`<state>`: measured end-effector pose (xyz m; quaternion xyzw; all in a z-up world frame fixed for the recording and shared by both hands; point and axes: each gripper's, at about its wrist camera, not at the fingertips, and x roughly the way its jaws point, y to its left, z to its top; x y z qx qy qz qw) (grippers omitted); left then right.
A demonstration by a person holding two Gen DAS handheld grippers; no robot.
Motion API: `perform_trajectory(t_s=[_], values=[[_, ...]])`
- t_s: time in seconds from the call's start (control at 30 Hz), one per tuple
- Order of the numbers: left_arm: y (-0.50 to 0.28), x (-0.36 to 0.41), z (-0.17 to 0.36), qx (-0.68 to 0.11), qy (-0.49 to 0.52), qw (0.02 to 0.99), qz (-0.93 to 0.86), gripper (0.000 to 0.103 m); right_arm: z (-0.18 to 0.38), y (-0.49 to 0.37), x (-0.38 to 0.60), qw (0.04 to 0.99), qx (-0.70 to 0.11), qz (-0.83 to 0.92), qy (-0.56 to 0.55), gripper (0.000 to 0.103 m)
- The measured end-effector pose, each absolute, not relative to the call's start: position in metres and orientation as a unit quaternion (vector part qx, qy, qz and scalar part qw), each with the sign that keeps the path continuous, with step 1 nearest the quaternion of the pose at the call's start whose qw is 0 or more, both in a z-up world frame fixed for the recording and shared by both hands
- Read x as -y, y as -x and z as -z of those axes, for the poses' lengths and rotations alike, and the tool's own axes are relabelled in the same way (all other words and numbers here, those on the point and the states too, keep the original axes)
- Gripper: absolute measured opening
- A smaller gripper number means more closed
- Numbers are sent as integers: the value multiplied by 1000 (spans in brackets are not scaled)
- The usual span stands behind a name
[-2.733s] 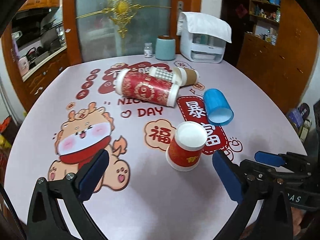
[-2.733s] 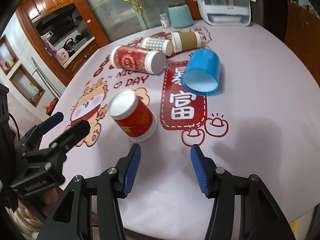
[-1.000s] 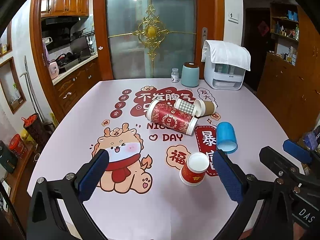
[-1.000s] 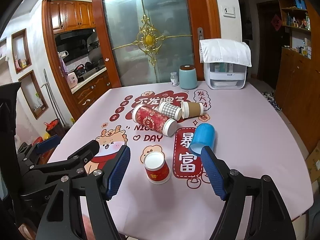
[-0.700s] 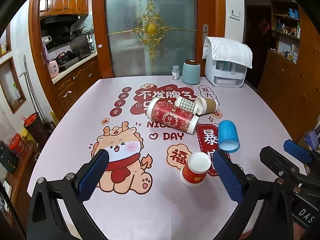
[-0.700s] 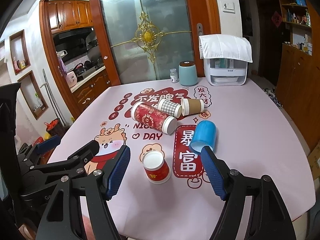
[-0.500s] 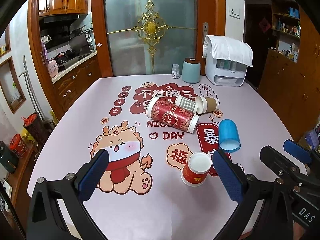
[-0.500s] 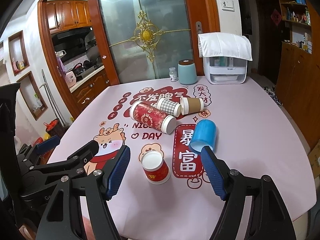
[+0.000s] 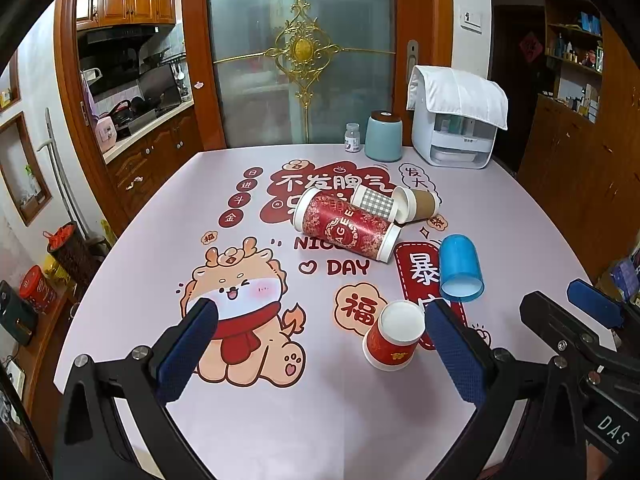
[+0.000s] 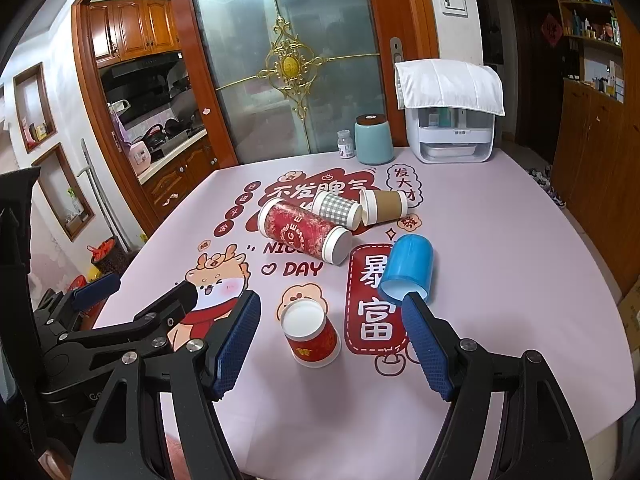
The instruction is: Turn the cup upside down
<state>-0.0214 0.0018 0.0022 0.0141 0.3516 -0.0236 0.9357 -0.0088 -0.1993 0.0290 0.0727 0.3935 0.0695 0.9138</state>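
The small red paper cup (image 9: 394,338) stands upside down on the bench (image 9: 260,432), its white base facing up and its wider rim on the printed pink cloth, between the round "福" badge and the red banner with white characters. In the left wrist view it sits at about 4 o'clock from the frame centre, just beside the right-hand finger of the left gripper (image 9: 320,352), whose jaws are spread wide and hold nothing. In the right wrist view the cup (image 10: 310,334) lies at about 6 o'clock, between the two blue pads of the right gripper (image 10: 330,342), which is also wide apart and empty; neither finger touches the cup.

At about 1 o'clock from the cup a blue cup (image 10: 406,274) lies on its side, open mouth toward the cameras, apart from the red one. Farther back, at 12 o'clock, a tall red patterned cup (image 9: 346,230) lies on its side, with a grey checked cup (image 9: 374,204) and a brown sleeved cup (image 9: 418,204) lying just behind it; whether these three touch is hard to tell through the fisheye curve. At the far edge of the bench stand a pale teal canister (image 9: 383,136), a small white bottle (image 9: 352,138) and a white appliance (image 9: 456,120) with a cloth draped over it.
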Motion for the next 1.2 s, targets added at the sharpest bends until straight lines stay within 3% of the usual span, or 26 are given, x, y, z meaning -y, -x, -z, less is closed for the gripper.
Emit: perform_trajectory(t_s=[1.2], values=[[19, 1, -5, -353, -16, 935, 24, 102, -23, 12, 196, 911, -400, -71, -78, 74]])
